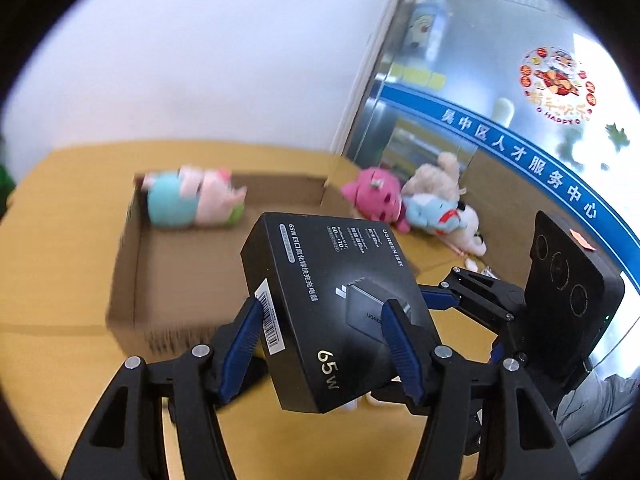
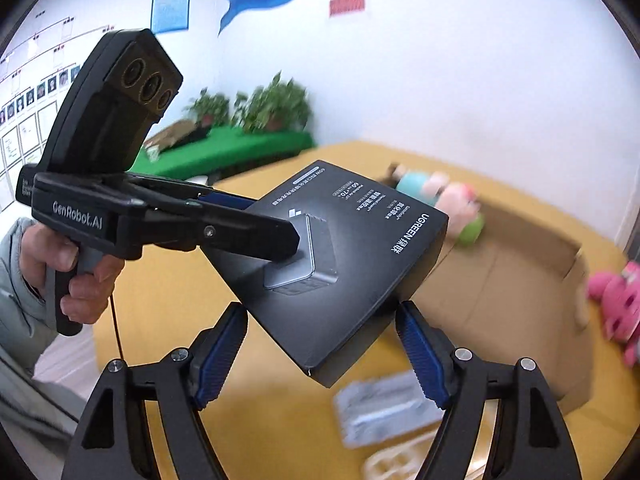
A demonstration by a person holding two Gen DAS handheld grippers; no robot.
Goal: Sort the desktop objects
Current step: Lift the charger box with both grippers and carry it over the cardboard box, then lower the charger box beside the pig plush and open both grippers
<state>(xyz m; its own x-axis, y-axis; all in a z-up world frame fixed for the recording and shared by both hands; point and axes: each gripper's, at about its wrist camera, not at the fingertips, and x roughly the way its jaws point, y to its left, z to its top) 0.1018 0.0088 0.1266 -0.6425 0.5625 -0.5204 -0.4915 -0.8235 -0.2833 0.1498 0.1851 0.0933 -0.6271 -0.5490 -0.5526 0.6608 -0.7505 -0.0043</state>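
Observation:
A black charger box (image 1: 332, 304) marked 65W is held in the air above the yellow table (image 1: 52, 248). My left gripper (image 1: 324, 332) is shut on it, one pad on each side. In the right wrist view the same box (image 2: 344, 264) hangs between the fingers of my right gripper (image 2: 320, 348), which is open and does not touch it. The left gripper (image 2: 256, 232) reaches in from the left and clamps the box. The right gripper (image 1: 444, 292) shows at the right of the left wrist view.
An open cardboard box (image 1: 188, 252) lies behind, with a teal and pink plush toy (image 1: 192, 198) inside. Pink and cream plush toys (image 1: 416, 200) lie on the table to its right. Grey and white packages (image 2: 384, 404) lie below. A glass wall (image 1: 480, 92) is at the right.

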